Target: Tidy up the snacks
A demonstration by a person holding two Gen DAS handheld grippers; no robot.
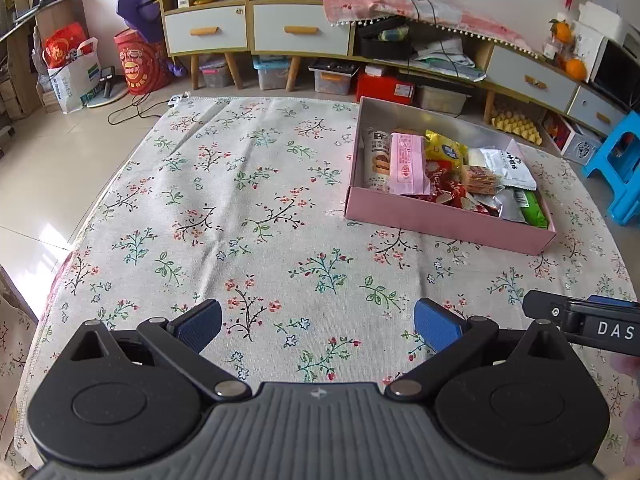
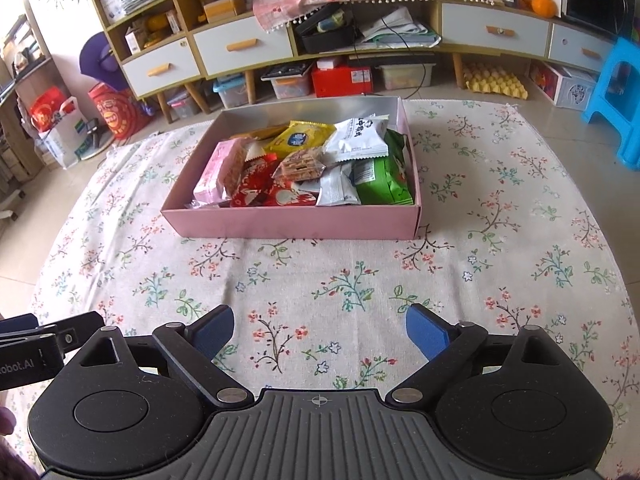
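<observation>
The left tongs point(image 1: 318, 322) hung over the flowered cloth point(image 1: 248, 208) with their blue pads point(image 1: 199, 325) spread wide and only cloth between them. The right tongs point(image 2: 319, 330) were spread just as wide above the same cloth, pinching nothing, and each pair showed at the edge of the other's view, so the two sat side by side near the front of the surface.

Beyond them lay a stretch of bare cloth, and past that stood the pink box point(image 2: 296, 222), a shallow open carton resting flat on the cloth toward the far side of the surface, ahead of the right tongs and off to the right of the left ones. The snacks lay piled inside it, none on the cloth. A pink packet point(image 2: 218, 170) leaned at the left end. Red wrappers point(image 2: 264, 188) were heaped near the front wall, and a clear packet of brown crackers point(image 2: 300, 166) rested on top in the middle. A yellow packet point(image 2: 298, 138) lay toward the back, a white packet point(image 2: 360, 138) beside it, and a green packet point(image 2: 386, 182) filled the right end, with a silver packet point(image 2: 336, 190) just left of it.

Behind the surface, on the floor, stood a long cabinet point(image 2: 248, 46) with pale drawers, storage bins point(image 2: 288, 82) under it and a blue stool point(image 2: 618, 100) at the right.
</observation>
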